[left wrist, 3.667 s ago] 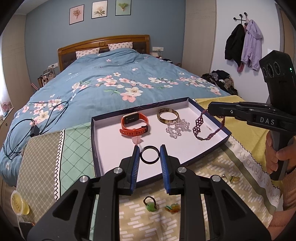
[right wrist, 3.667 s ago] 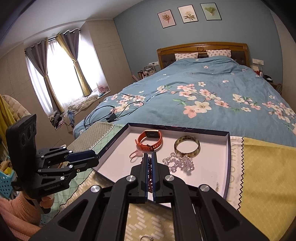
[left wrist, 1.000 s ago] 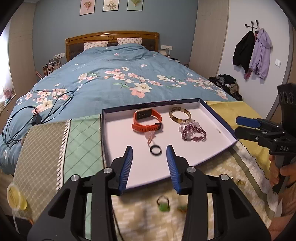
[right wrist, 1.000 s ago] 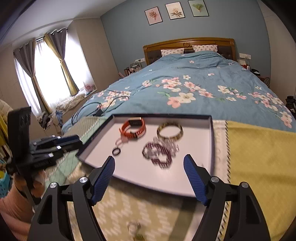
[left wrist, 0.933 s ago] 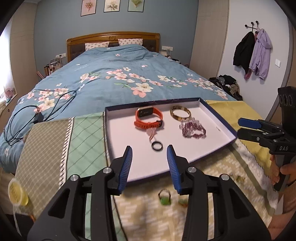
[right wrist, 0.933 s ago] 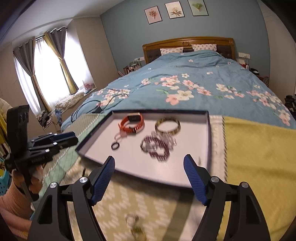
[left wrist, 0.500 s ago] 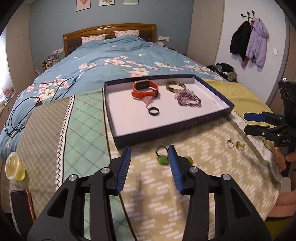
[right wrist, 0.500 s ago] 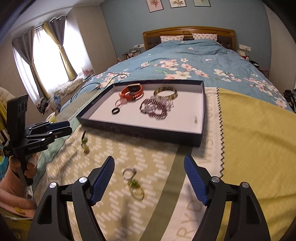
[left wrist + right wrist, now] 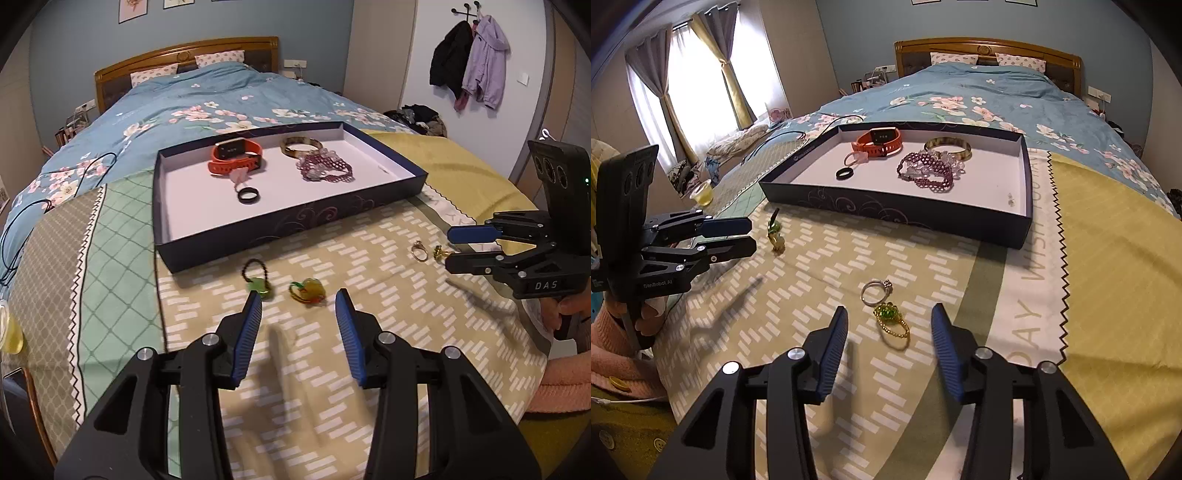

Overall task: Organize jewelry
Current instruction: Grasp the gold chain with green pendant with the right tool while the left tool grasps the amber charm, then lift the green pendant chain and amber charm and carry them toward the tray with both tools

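Observation:
A dark blue tray (image 9: 295,229) on the patterned cloth holds an orange watch band (image 9: 236,155), a bangle (image 9: 301,146), a purple bead bracelet (image 9: 325,170) and a black ring (image 9: 248,194). My left gripper (image 9: 298,299) is open just above the cloth, with a yellow-green pendant (image 9: 308,290) lying between its tips and a green pendant on a black cord (image 9: 256,280) by its left finger. My right gripper (image 9: 889,314) has its jaws closing around a gold ring with green beads (image 9: 890,319), pads not touching it. A silver ring (image 9: 875,290) lies just beyond.
The bed with a blue floral quilt (image 9: 221,92) stretches behind the tray, with a black cable (image 9: 22,218) on its left side. A small yellow cup (image 9: 703,194) stands at the cloth's left edge. A person's hands in pink sleeves (image 9: 613,350) hold both grippers.
The purple bracelet and black ring left the jaws and now lie in the tray. Both grippers drew back from the tray and sank toward the loose pieces. The right jaws narrowed.

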Demonstrator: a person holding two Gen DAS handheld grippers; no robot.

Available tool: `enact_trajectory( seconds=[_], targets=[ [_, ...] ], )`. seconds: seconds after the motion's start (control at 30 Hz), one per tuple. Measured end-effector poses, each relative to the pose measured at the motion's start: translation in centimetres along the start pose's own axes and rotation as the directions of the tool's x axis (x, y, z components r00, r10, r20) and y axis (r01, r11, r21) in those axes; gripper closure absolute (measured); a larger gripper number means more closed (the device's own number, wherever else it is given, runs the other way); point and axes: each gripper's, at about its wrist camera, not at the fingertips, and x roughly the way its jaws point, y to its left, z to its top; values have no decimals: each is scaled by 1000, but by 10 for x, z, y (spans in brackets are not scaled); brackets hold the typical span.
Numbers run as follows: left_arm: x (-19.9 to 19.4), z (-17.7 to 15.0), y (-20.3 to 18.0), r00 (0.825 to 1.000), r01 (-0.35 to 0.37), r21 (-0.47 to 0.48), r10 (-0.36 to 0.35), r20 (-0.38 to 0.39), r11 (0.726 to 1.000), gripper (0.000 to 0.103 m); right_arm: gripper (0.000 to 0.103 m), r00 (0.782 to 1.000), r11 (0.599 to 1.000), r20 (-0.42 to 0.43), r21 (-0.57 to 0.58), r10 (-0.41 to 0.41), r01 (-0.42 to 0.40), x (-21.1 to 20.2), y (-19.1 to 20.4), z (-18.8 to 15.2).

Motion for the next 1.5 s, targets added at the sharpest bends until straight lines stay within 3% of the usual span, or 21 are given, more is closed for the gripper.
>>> enact_trajectory(
  seconds=[0.4, 0.63, 0.83, 1.5],
  targets=[
    [21, 8, -3, 998, 42, -24, -43, -50, 999, 63, 72, 1000, 1000, -21, -13, 12, -12, 7, 3, 2],
    [31, 11, -1, 996, 49, -43, -52, -74, 998, 68, 81, 1000, 1000, -22, -8, 5, -5, 8, 2, 2],
    [35, 13, -2, 996, 30, -46, -34, -83, 999, 85, 90, 1000, 1000, -24, -8, -8, 8, 8, 2, 2],
    [20, 12, -6, 999, 27, -50, -29, -37, 998, 86, 93, 999, 999, 43, 28, 24, -25, -6, 0, 8]
  ],
)
